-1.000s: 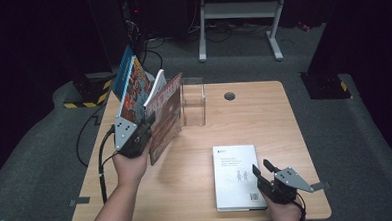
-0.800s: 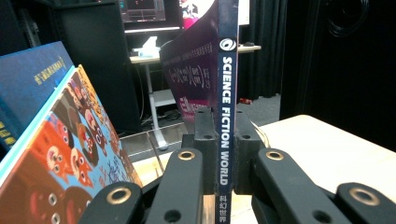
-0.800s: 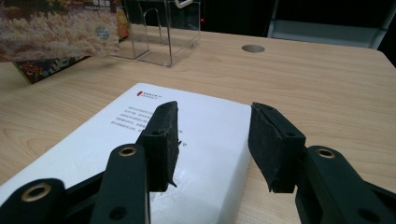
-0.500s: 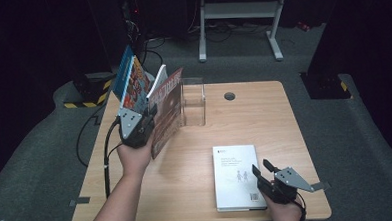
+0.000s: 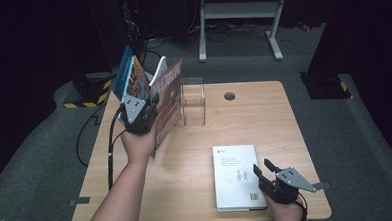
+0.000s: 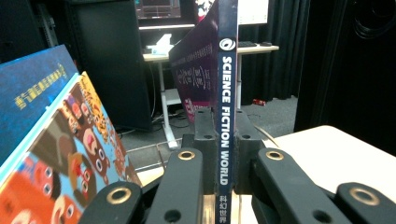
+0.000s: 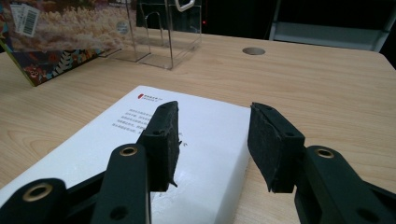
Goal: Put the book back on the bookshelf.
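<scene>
My left gripper [image 5: 148,111] is shut on the spine of a magazine [image 5: 167,99] and holds it upright over the table's far left. In the left gripper view the blue spine reads SCIENCE FICTION WORLD [image 6: 227,93], clamped between the two jaws of the left gripper [image 6: 226,140]. A clear acrylic stand [image 5: 193,101] sits just right of the magazine. A white book [image 5: 237,175] lies flat near the front edge. My right gripper [image 5: 265,173] hovers open at the book's right edge. The right gripper view shows the right gripper [image 7: 212,140], nothing between its pads, above the white book [image 7: 140,140].
A blue and orange picture book [image 5: 131,79] leans at the far left, also close by as the picture book [image 6: 56,140], with a white book [image 5: 158,72] behind it. The wooden table [image 5: 264,117] has a round cable hole [image 5: 229,95]. Dark floor and a metal frame [image 5: 240,13] lie beyond.
My left hand has carried the magazine farther from the person and slightly right, closer to the acrylic stand. The right gripper has stayed still over the white book.
</scene>
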A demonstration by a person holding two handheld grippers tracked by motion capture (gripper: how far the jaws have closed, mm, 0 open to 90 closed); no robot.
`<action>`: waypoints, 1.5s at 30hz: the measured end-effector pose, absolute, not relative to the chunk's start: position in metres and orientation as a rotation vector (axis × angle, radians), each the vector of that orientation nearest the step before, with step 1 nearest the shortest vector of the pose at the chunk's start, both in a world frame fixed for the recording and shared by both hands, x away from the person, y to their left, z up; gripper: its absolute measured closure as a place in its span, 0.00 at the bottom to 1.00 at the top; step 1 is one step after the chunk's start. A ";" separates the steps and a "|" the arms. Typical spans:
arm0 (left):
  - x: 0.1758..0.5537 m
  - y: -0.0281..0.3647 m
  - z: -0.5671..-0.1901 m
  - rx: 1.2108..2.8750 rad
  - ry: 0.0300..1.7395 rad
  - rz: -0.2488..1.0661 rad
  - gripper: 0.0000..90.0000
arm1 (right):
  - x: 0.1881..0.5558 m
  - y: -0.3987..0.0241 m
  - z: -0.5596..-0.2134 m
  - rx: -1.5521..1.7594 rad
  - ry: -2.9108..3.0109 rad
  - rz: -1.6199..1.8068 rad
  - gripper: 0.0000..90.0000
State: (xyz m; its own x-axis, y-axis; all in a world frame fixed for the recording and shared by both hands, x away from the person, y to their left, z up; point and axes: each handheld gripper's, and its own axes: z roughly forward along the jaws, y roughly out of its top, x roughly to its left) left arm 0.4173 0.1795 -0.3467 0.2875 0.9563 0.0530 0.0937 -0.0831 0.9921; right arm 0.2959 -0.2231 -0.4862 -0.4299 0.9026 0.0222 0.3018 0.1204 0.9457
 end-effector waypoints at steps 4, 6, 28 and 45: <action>0.426 0.176 -0.344 1.460 1.033 0.993 0.94 | 0.296 -0.223 -0.486 1.167 1.815 1.319 0.59; 0.431 0.175 -0.344 1.457 1.039 0.989 0.94 | 0.295 -0.223 -0.485 1.166 1.816 1.316 0.60; 0.464 0.161 -0.349 1.436 1.060 1.012 0.93 | 0.292 -0.222 -0.485 1.154 1.819 1.336 0.60; 0.467 0.151 -0.374 1.419 1.071 1.012 0.93 | 0.289 -0.225 -0.484 1.151 1.816 1.339 0.61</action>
